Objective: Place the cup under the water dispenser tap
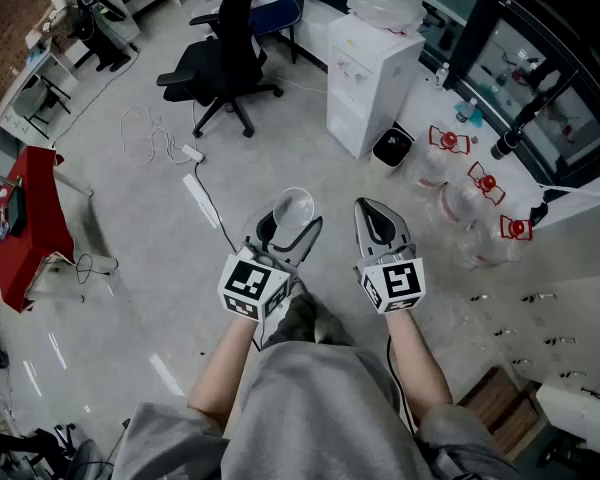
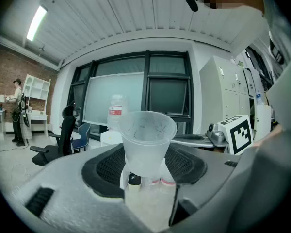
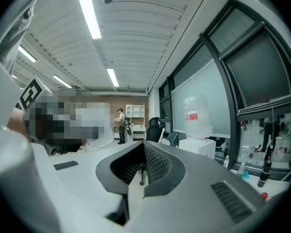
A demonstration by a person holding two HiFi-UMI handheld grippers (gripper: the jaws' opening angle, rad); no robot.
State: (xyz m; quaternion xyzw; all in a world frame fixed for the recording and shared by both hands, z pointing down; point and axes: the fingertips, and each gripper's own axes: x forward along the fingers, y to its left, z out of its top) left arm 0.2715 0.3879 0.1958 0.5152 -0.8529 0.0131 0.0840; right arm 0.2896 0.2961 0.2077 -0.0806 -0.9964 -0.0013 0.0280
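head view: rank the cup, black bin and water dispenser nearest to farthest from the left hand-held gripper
1. cup, held between the jaws of the left hand-held gripper itself.
2. black bin, on the floor ahead and to the right.
3. water dispenser, standing just behind the black bin, farthest.

bare floor (image 1: 315,173) to water dispenser (image 1: 373,78), chair (image 1: 225,63) left, bottles (image 1: 448,203) right

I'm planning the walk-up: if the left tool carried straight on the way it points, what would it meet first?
Most likely the water dispenser, straight behind the held cup. Only open floor seems to lie between, though depth is unclear.
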